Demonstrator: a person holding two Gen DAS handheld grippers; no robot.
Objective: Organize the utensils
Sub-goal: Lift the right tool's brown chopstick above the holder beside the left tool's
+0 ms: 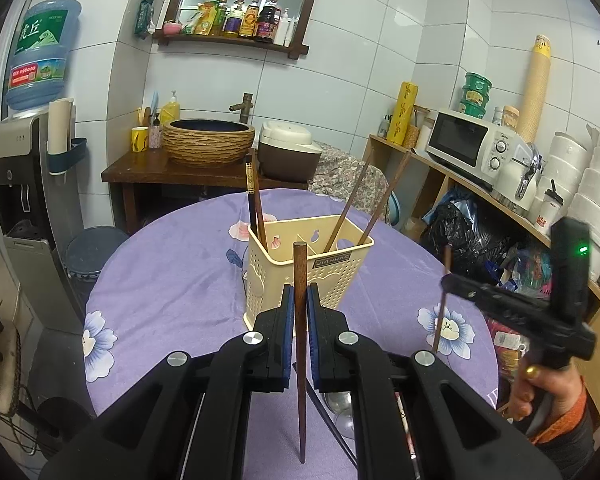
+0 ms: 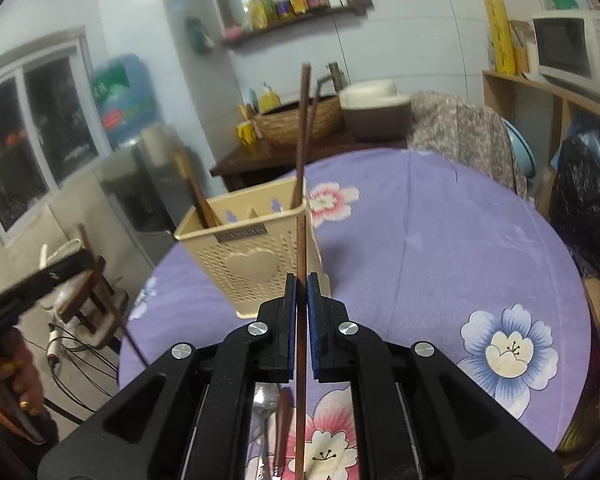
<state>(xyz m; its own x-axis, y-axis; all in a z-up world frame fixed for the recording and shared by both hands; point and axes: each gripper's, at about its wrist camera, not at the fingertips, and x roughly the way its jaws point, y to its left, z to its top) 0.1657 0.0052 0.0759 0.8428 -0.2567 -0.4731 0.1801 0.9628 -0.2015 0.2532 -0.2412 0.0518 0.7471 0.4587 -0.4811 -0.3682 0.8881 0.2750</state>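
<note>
Left tongs [image 1: 300, 304] and right tongs [image 2: 301, 296] each clamped on a chopstick [image 1: 300, 340]; spoon [image 2: 265, 400] beneath right only.

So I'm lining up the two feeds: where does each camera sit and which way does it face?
Left wrist: on the left gripper, looking along its jaws, shut on a wooden chopstick, toward the cream utensil holder; right gripper and hand show.
Right wrist: on the right gripper, jaws shut on another chopstick, facing the holder from its heart side; the left gripper shows at left.
Shared: holder, purple floral tablecloth, wall shelf.
</note>
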